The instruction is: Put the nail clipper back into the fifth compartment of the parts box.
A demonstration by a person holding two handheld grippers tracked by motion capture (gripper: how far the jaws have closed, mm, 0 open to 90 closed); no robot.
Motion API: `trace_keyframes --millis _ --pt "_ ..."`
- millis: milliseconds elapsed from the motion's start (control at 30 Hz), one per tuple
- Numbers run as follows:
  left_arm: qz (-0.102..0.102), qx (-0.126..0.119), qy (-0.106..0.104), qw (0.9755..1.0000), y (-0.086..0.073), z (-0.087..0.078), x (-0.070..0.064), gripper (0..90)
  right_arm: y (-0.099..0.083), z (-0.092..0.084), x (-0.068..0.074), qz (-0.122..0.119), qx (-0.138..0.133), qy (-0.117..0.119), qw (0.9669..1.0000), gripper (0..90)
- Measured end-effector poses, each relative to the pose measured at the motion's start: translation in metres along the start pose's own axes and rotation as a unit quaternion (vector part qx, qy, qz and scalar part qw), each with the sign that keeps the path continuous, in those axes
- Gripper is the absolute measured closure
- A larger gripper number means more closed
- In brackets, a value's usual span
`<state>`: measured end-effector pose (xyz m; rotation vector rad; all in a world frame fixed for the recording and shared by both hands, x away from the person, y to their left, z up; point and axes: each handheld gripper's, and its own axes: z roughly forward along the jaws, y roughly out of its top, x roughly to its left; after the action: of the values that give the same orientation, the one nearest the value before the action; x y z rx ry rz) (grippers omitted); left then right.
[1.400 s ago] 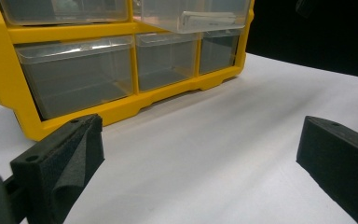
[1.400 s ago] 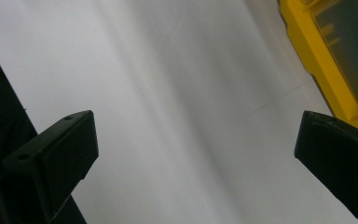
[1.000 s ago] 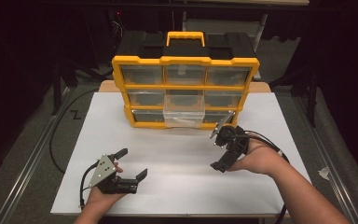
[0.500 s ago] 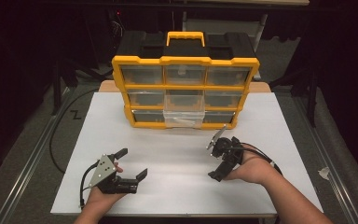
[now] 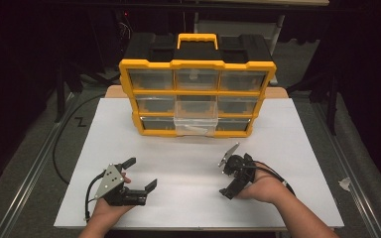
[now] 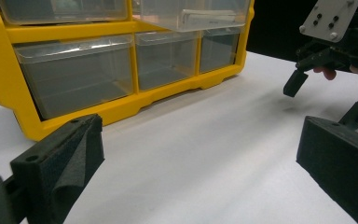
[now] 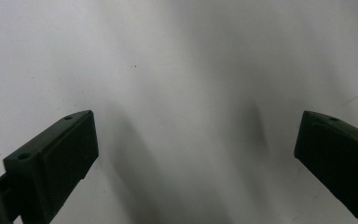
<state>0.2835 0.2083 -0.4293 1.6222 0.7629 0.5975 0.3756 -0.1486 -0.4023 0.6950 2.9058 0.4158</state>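
The yellow drawer organizer [image 5: 197,94] stands upright at the far middle of the white table [image 5: 297,148], its black top and yellow carry handle [image 5: 197,38] uppermost. The bottom middle drawer [image 5: 195,126] protrudes slightly from the frame; the remaining clear drawers sit flush.

The left hand-held gripper [image 5: 141,174] rests low at the near left of the table, jaws wide apart and holding nothing. The right hand-held gripper [image 5: 230,171] sits at the near right, tilted down toward the bare table surface, jaws likewise spread and empty. Both are well apart from the organizer.

Handling judgement: the organizer is rigid plastic and probably moderately heavy as a unit; the clear drawers are light, smooth and likely slippery. Grip a drawer by its front lip, squarely, and pull straight out to prevent jamming. To move the whole unit, take the carry handle
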Motion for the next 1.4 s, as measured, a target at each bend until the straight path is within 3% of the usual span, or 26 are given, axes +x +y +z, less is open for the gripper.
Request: trace_keyframes --millis 133,233,367,500,700,800,833,900,933,967,1033,1300,1400 --pt "0.000 0.001 0.000 1.0000 0.000 0.000 0.000 1.2 -0.005 0.005 0.001 0.009 -0.015 -0.003 0.9998 1.1" --pt "0.000 0.001 0.001 1.0000 0.000 0.000 0.000 1.2 -0.009 0.008 0.001 0.021 -0.043 -0.009 0.9988 1.1" --pt "0.001 0.003 0.000 1.0000 -0.001 0.001 0.000 1.2 -0.017 0.011 0.002 0.043 -0.088 -0.010 0.9951 1.1" --pt "0.001 0.005 0.001 1.0000 -0.001 0.001 0.001 1.2 -0.022 0.013 0.005 0.056 -0.131 -0.018 0.9897 1.1" --pt "0.001 0.003 0.002 1.0000 -0.001 0.001 0.001 1.2 -0.030 0.015 0.006 0.079 -0.194 -0.020 0.9776 1.1" --pt "0.002 0.005 0.002 1.0000 -0.001 0.001 0.001 1.2 -0.035 0.015 0.007 0.087 -0.223 -0.030 0.9704 1.1" --pt "0.002 0.005 0.002 1.0000 -0.001 0.001 0.001 1.2 -0.037 0.015 0.008 0.096 -0.238 -0.028 0.9660 1.1" --pt "0.002 0.006 0.003 1.0000 -0.001 0.001 0.001 1.2 -0.039 0.014 0.010 0.102 -0.258 -0.030 0.9603 1.1" --pt "0.002 0.007 0.004 1.0000 -0.001 0.002 0.001 1.2 -0.040 0.013 0.012 0.106 -0.273 -0.036 0.9554 1.1" --pt "0.001 0.009 0.004 1.0000 -0.001 0.002 0.001 1.2 -0.041 0.012 0.013 0.108 -0.282 -0.038 0.9526 1.1" --pt "0.001 0.011 0.005 0.9999 -0.001 0.002 0.001 1.2 -0.043 0.009 0.015 0.117 -0.310 -0.043 0.9426 1.1" --pt "0.001 0.014 0.005 0.9999 -0.001 0.002 0.001 1.2 -0.054 0.004 0.017 0.143 -0.374 -0.056 0.9148 1.1" --pt "-0.001 0.015 0.007 0.9999 -0.002 0.002 0.002 1.2 -0.060 0.005 0.016 0.152 -0.384 -0.062 0.9088 1.1"
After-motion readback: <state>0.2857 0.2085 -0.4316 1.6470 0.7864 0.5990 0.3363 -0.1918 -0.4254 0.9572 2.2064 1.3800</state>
